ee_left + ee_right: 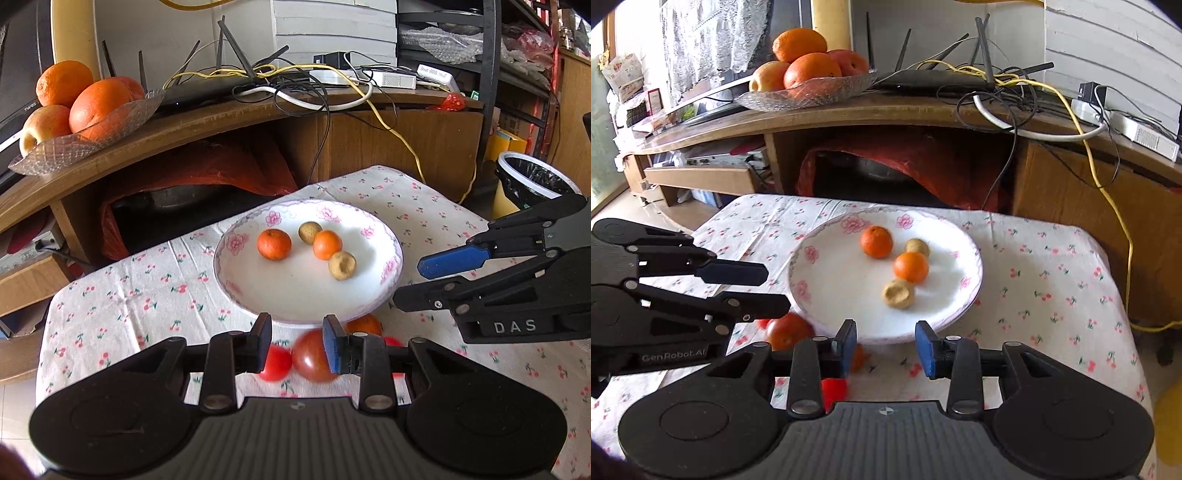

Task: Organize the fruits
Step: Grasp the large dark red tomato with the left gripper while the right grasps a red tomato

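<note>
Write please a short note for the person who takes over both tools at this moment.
Left tool: open, empty, just above the big tomato.
Right tool: open, empty, at the near rim of the plate.
Done: two tangerines and two small brown fruits lie on the plate.
Left: big tomato, small red tomato, one orange fruit and another red piece lie on the tablecloth.

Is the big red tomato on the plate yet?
No. The tomato sits on the tablecloth, just outside the plate rim.
</note>
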